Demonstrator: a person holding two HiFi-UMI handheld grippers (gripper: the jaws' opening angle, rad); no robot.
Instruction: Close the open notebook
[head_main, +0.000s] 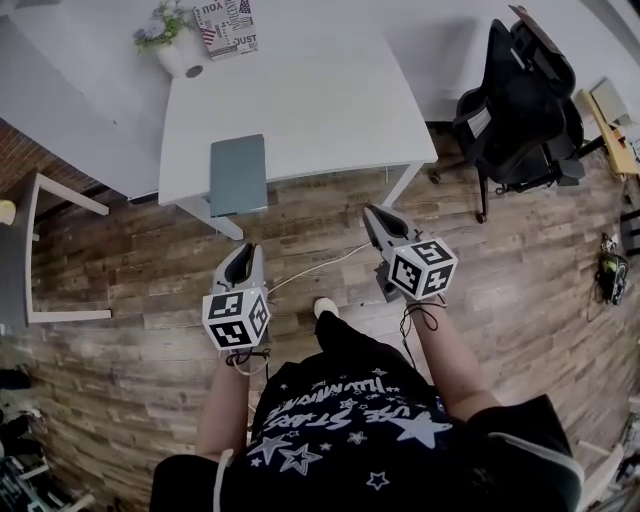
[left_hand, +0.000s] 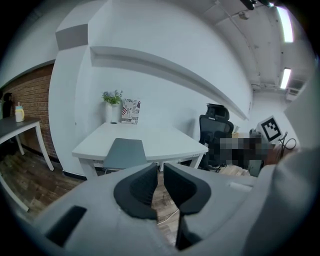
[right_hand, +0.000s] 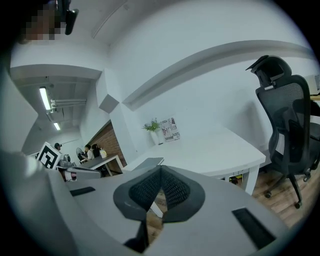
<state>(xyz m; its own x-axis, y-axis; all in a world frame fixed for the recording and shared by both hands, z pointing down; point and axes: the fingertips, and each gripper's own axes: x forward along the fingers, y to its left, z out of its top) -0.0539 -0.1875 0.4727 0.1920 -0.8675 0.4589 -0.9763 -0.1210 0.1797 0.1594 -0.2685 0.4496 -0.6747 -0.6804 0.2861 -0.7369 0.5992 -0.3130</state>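
A grey notebook (head_main: 238, 175) lies closed at the front edge of the white table (head_main: 310, 90), its near end hanging over the edge. It also shows in the left gripper view as the notebook (left_hand: 124, 152) and, partly hidden by the jaws, in the right gripper view as the notebook (right_hand: 145, 164). Both grippers hover over the wooden floor, short of the table and touching nothing. My left gripper (head_main: 243, 252) points at the notebook; its jaws stand nearly together with a thin gap and nothing between them (left_hand: 160, 172). My right gripper (head_main: 375, 215) is shut and empty (right_hand: 160, 172).
A potted plant (head_main: 172, 40) and a printed sign (head_main: 225, 25) stand at the table's far edge. A black office chair (head_main: 520, 100) sits to the right of the table. A white-framed side table (head_main: 40, 250) is at the left. A white cable (head_main: 310, 268) runs across the floor.
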